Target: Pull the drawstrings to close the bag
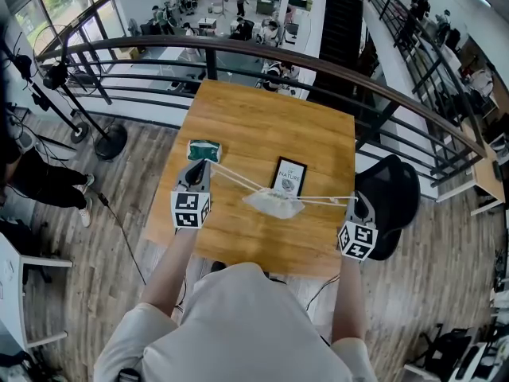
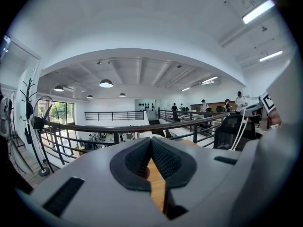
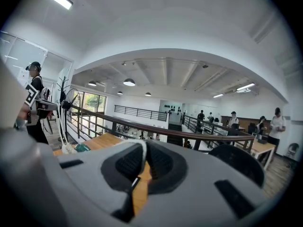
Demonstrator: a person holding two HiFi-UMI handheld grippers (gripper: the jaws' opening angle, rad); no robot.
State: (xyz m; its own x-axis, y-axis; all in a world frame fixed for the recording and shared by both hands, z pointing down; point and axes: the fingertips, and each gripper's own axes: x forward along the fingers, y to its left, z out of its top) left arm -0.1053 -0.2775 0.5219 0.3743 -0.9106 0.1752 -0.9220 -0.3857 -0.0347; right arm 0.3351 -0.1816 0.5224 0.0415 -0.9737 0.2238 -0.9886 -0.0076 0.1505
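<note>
Seen at the centre of the head view, on the light wooden table (image 1: 238, 118): a small white fabric drawstring bag (image 1: 274, 204), lying flat. Stretched taut from it to both sides: thin white drawstrings (image 1: 235, 179), slanting up-left to the tip of the left gripper (image 1: 204, 165) and running almost level to the tip of the right gripper (image 1: 355, 200) at the lower right table edge.

Left gripper: jaws together, with the dark ribbed pads (image 2: 165, 159) meeting at the tip in its own view. No cord visible between them there, though in the head view the cords end right at that tip.

Right gripper: jaws clamped on a drawstring, with white cord pinched between the dark pads (image 3: 158, 162) in its own view.

Just above the left gripper's tip: a small green packet (image 1: 203, 150). Just above the bag: a black-framed card (image 1: 289, 176). At the right table edge, beside the right gripper: a black chair (image 1: 394, 189). Beyond the table's top edge: a dark curved railing (image 1: 238, 50).
</note>
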